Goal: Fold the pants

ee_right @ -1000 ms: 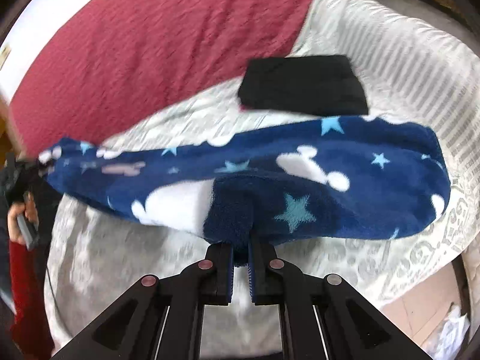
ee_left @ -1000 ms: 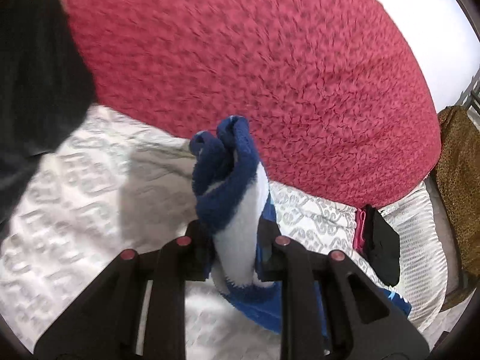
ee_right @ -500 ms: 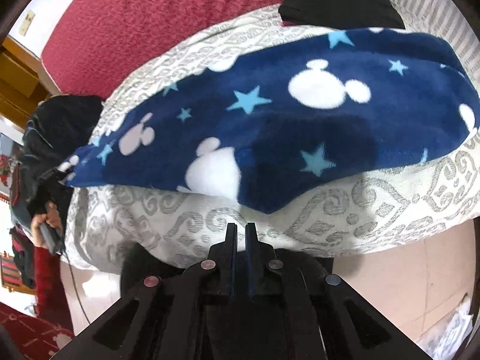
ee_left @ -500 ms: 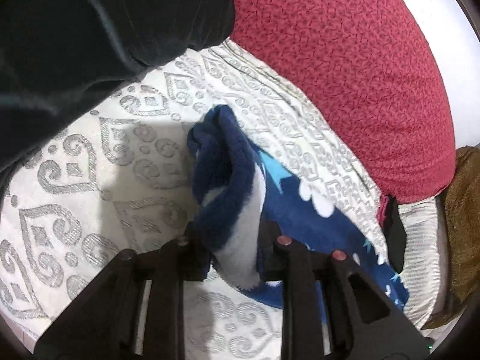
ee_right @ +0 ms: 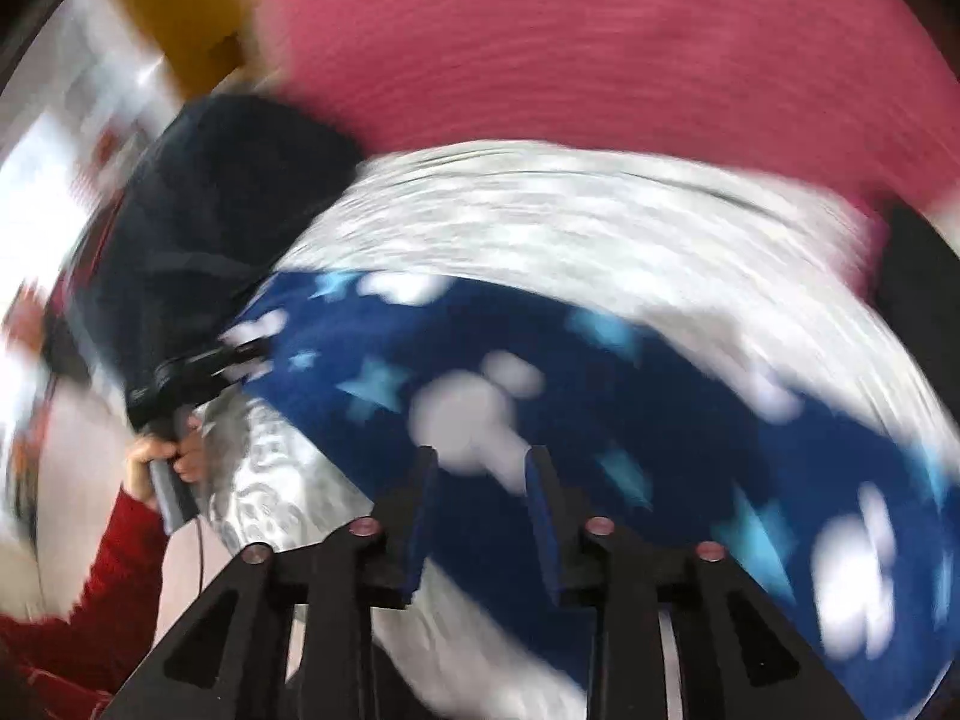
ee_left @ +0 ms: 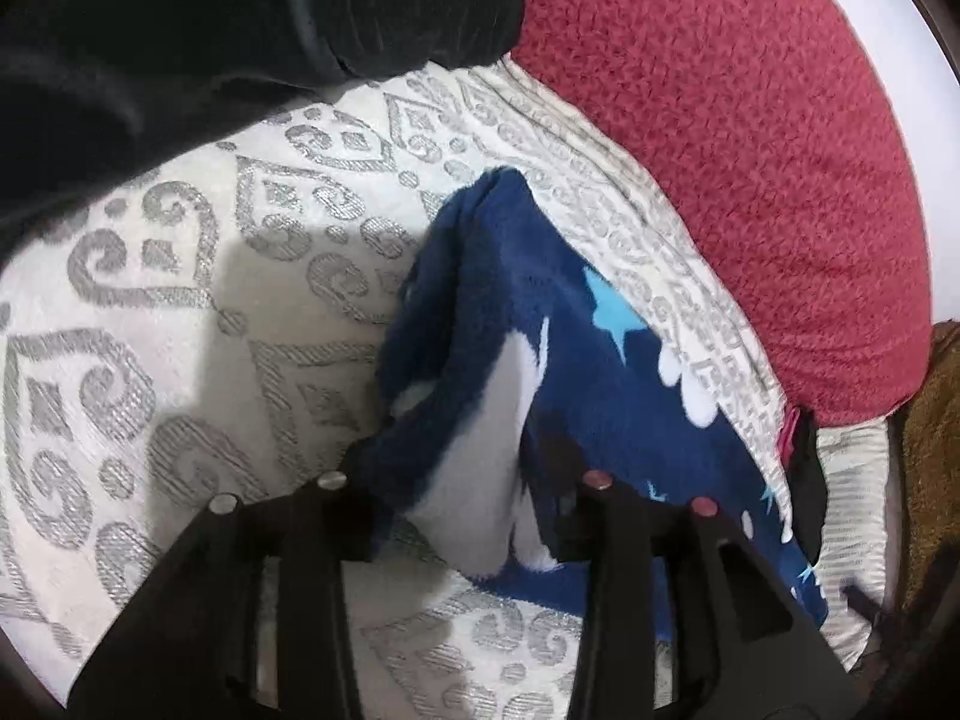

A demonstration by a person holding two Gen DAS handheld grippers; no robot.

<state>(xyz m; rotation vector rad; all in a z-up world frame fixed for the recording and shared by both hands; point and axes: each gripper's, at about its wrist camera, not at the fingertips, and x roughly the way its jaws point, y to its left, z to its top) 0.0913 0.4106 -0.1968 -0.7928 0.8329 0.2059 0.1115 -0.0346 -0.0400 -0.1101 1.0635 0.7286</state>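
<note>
The pants are navy fleece with white mouse heads and light blue stars. They lie stretched across the white patterned bedspread. My left gripper is shut on one bunched end of the pants, low over the bedspread. It also shows small in the right wrist view, at the far end of the pants. My right gripper is open and empty, its fingers just over the near edge of the pants. The right wrist view is blurred by motion.
A large red cushion lies behind the pants. A dark garment pile sits at the bedspread's end near my left gripper. A folded black item lies past the pants. A brown blanket is at the far right.
My right gripper let go of the pants' middle, drew back shut, then opened and swung left over their near edge. My left gripper lowered its end onto the bedspread.
</note>
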